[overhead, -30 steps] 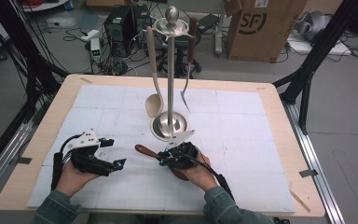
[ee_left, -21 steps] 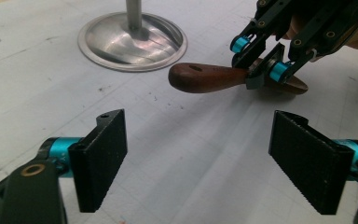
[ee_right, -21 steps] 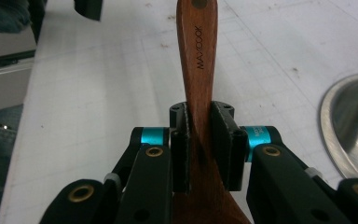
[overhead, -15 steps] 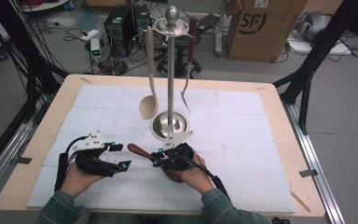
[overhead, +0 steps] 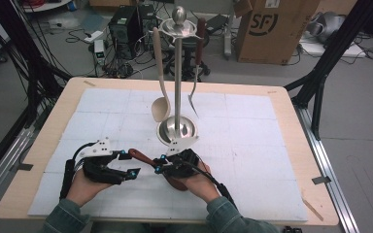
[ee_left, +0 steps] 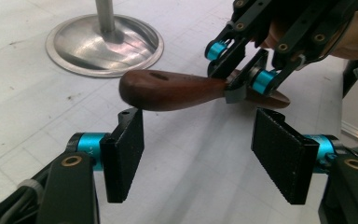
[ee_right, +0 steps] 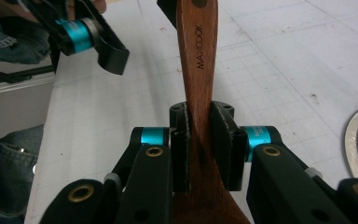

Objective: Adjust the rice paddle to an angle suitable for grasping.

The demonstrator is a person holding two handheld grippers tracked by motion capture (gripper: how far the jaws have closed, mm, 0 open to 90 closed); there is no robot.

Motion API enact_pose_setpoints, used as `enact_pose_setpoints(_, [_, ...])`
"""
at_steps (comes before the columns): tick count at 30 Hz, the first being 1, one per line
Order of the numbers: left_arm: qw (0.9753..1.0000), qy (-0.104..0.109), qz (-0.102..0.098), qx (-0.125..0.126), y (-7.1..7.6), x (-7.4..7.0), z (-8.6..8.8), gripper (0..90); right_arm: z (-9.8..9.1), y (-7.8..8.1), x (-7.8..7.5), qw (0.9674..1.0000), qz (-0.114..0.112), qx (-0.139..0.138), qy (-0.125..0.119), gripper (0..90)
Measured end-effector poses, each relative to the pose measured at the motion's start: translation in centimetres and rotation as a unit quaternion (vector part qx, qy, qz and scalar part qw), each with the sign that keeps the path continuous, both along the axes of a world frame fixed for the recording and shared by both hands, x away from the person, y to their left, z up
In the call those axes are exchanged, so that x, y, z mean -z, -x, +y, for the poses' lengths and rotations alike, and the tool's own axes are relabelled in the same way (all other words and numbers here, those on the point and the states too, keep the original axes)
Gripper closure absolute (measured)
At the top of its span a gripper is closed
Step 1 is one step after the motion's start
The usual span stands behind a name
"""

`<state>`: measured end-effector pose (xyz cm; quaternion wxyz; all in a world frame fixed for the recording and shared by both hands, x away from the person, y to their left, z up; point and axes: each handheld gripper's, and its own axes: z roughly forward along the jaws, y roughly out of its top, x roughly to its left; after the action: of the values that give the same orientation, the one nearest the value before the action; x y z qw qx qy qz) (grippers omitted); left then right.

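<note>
One wooden utensil (ee_right: pixel 198 70), handle stamped "MAXCOOK", is pinched at its neck by the right tongs (ee_right: pixel 199 140), held level just above the tabletop (overhead: pixel 272 145). Its long axis runs toward the left tongs (ee_left: pixel 198 154), handle end first. Left tongs have just been closing, still spread, nothing pressed; the handle tip sits just beyond their pads. Steel utensil stand (overhead: pixel 177 128) near behind; cardboard box (overhead: pixel 272 29) marked "SF".

This is a lab or robotics workroom rather than a home: the tabletop (overhead: pixel 281 104) sits on a bare concrete floor amid black tripod legs (overhead: pixel 320 77), tangled cables (overhead: pixel 126 68), a computer tower (overhead: pixel 124 24) and a cardboard shipping box (overhead: pixel 267 29), all well beyond the fingers.
</note>
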<state>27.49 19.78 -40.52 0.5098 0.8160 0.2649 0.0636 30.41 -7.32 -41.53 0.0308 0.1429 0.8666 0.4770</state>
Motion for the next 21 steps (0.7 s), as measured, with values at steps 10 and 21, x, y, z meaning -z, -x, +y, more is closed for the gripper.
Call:
enact_pose_setpoints(10, [1.0,-0.002,-0.001,0.001,0.0,-0.1,-0.1,34.1,0.2,-0.2,0.2,1.0,0.009,0.0,0.002,76.9])
enact_pose_setpoints(21, [1.0,0.0,-0.006,0.007,0.1,-0.3,-0.2,33.6,0.5,-1.3,0.8,0.9975,0.07,-0.011,0.006,65.8])
